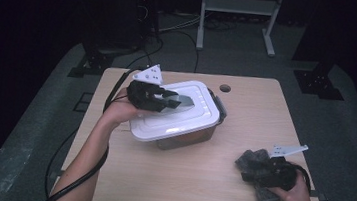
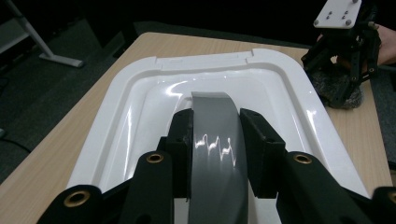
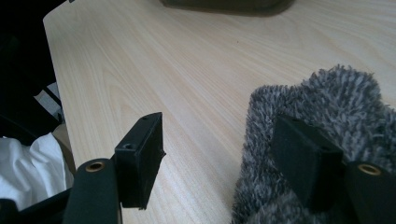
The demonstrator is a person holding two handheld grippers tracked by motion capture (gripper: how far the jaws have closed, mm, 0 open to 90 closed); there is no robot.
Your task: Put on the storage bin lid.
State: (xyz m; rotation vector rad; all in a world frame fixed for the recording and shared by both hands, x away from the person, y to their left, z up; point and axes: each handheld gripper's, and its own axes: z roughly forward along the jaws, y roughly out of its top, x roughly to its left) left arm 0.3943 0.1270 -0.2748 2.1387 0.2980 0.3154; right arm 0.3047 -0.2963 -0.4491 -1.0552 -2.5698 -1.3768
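Note:
A clear plastic box with a white lid stands left of centre on the wooden table. My left gripper reaches over the lid from its left and is shut on the lid's grey arched handle. In the left gripper view the two black pads press both sides of that handle, with the lid spread out behind. My right gripper rests at the table's right front on a grey fluffy cloth. It stands open, one jaw on the cloth, the other over bare wood.
A round cable hole lies near the table's far edge. Cables and a metal frame are on the dark floor behind. The table's edge runs close beside the right gripper, with white fabric below it.

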